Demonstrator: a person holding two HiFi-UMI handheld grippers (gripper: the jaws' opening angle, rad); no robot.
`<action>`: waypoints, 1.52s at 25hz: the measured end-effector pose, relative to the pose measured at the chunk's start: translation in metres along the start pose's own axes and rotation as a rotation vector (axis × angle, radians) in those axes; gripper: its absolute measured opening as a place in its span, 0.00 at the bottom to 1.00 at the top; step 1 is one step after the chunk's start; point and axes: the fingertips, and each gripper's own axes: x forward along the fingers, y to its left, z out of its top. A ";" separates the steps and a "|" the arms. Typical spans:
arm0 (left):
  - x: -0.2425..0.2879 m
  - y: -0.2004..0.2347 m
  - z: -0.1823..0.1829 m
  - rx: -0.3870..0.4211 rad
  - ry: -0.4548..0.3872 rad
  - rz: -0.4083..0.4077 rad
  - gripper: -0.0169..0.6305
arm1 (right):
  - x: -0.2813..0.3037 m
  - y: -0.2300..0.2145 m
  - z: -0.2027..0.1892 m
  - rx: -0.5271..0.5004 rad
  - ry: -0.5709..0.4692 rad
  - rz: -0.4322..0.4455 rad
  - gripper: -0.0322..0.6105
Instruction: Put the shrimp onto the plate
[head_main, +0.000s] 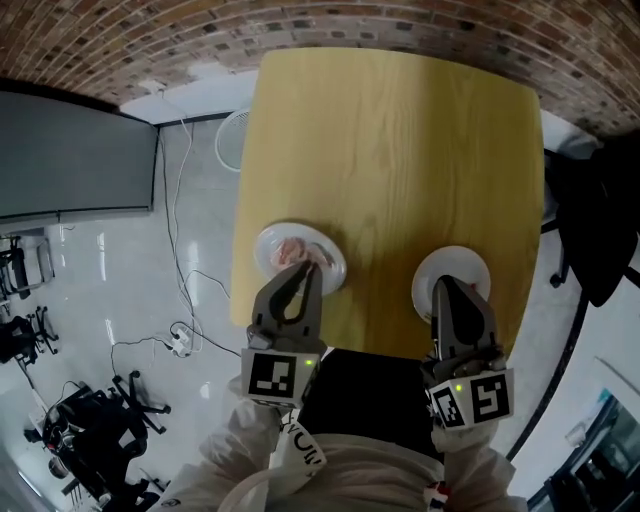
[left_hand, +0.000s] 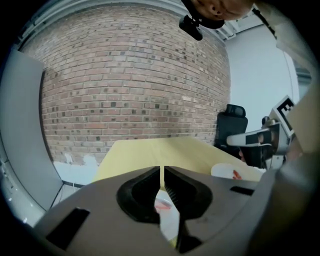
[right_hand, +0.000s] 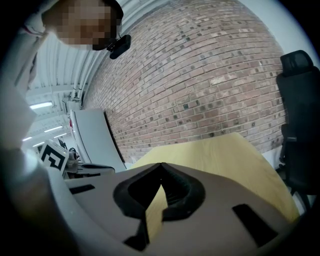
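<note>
Both white plates sit close to the near edge of the yellow wooden table (head_main: 400, 130). The left plate (head_main: 262, 248) is by the table's left edge and the right plate (head_main: 455, 262) towards its right edge. Beyond them the tabletop runs bare to the brick wall (head_main: 400, 25). A black office chair (head_main: 600, 220) stands just beside the table's right side. The shrimp (head_main: 290, 250), a small pale-pink cluster, lie on the left plate. The left gripper (head_main: 303, 268) hovers over that plate, jaws clenched to a thin slit on nothing. The right gripper (head_main: 445, 285), over the right plate, is likewise clenched and empty.
</note>
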 end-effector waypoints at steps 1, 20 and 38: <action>0.002 0.001 -0.005 0.003 0.005 0.002 0.07 | 0.001 0.000 -0.004 0.001 0.002 0.000 0.09; 0.018 -0.002 -0.044 0.500 0.153 -0.216 0.18 | 0.010 -0.013 -0.030 0.028 0.031 -0.012 0.09; 0.026 -0.003 -0.096 1.240 0.397 -0.630 0.21 | -0.005 -0.021 -0.039 0.083 0.025 -0.056 0.09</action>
